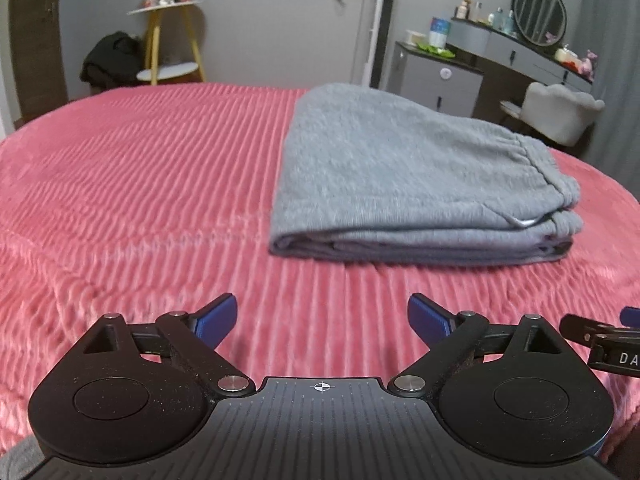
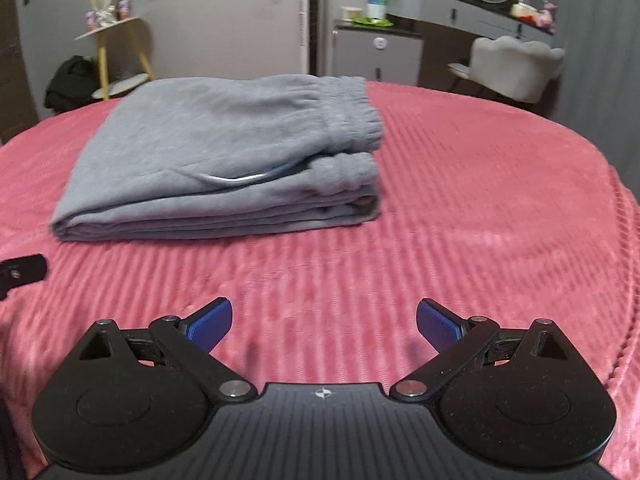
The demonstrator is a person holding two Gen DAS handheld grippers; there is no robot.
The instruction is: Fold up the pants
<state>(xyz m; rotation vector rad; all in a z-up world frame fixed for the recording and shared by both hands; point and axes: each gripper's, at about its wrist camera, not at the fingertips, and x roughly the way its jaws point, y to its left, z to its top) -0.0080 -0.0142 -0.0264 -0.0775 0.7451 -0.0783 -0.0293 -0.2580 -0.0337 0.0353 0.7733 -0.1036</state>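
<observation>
Grey pants (image 1: 404,172) lie folded in a flat stack on the pink ribbed bedspread (image 1: 140,184), their gathered waistband at the right end. In the right wrist view the same pants (image 2: 224,160) sit ahead and to the left, with a pale drawstring showing in the fold. My left gripper (image 1: 322,316) is open, well short of the stack, nothing between its blue pads (image 1: 218,318). My right gripper (image 2: 324,320) is open too, over bare bedspread (image 2: 480,208), apart from the pants. A part of the other gripper (image 1: 600,340) shows at the right edge of the left wrist view.
Beyond the bed stand a yellow-legged side table (image 1: 172,36), a dark bundle of cloth (image 1: 112,60), a grey cabinet (image 1: 440,80), a dressing table with a round mirror (image 1: 540,14) and a white chair (image 1: 560,112).
</observation>
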